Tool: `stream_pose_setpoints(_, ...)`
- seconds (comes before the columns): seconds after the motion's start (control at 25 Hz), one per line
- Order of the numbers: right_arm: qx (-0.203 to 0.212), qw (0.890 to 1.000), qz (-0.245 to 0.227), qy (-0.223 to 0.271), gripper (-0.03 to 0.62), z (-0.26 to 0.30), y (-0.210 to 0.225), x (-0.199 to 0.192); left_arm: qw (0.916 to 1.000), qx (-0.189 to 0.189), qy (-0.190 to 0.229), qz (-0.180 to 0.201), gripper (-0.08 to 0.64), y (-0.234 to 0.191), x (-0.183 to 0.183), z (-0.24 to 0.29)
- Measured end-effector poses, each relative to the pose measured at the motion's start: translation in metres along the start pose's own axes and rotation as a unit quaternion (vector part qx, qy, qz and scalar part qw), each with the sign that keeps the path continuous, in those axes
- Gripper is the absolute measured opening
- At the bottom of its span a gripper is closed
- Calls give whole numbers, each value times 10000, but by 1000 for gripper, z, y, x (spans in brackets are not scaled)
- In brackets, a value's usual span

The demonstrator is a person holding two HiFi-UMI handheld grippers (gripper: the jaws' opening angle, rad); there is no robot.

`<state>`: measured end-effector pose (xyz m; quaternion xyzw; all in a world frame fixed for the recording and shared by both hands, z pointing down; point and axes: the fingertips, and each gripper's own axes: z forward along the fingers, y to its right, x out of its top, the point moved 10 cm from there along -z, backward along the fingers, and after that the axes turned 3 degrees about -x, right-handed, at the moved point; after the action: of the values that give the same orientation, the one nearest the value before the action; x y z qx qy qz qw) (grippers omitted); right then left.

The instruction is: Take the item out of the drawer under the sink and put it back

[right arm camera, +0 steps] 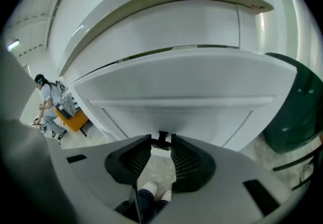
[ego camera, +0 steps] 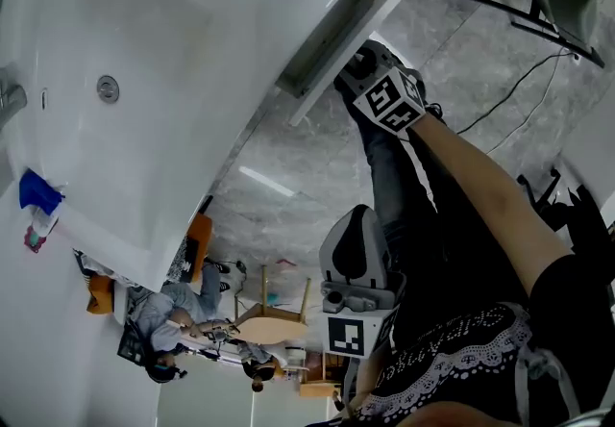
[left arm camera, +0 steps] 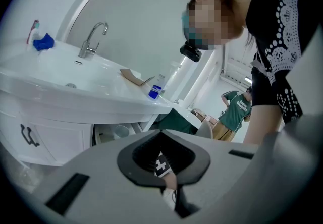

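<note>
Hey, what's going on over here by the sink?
A person holds a gripper in each hand at the cabinet under the sink. The right gripper has its jaws closed on the small black handle of the drawer, which stands ajar. The left gripper hangs lower, shut and empty. Neither gripper holds anything from the drawer.

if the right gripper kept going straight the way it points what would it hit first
The black drawer handle: it already sits between the right gripper's parted jaws, though whether they touch it is unclear. Just behind it is the white drawer front.
</note>
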<state>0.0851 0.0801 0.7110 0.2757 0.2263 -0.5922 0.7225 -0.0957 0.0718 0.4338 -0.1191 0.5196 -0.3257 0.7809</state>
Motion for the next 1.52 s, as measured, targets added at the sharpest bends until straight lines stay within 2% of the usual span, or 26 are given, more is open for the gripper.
stream_pose_setpoints(0.32, -229, 9996, 49, 168, 126, -1, -4, -3, 10000, -17, -14, -51, 5, -3, -5, -9)
stream_pose_setpoints(0.68, -211, 9985, 228, -451, 130, 2, -2, 10, 10000, -62, 24, -55, 5, -9, -9, -19)
stream_pose_setpoints(1.12, -349, 9993, -22, -132, 126, -3, -6, 2, 9999, -110, -3, -127, 5, -14, -12, -21)
stream_pose_setpoints(1.52, -238, 9991, 4, -350, 127, -3, -5, 4, 9999, -70, 72, -95, 5, -11, -8, -23)
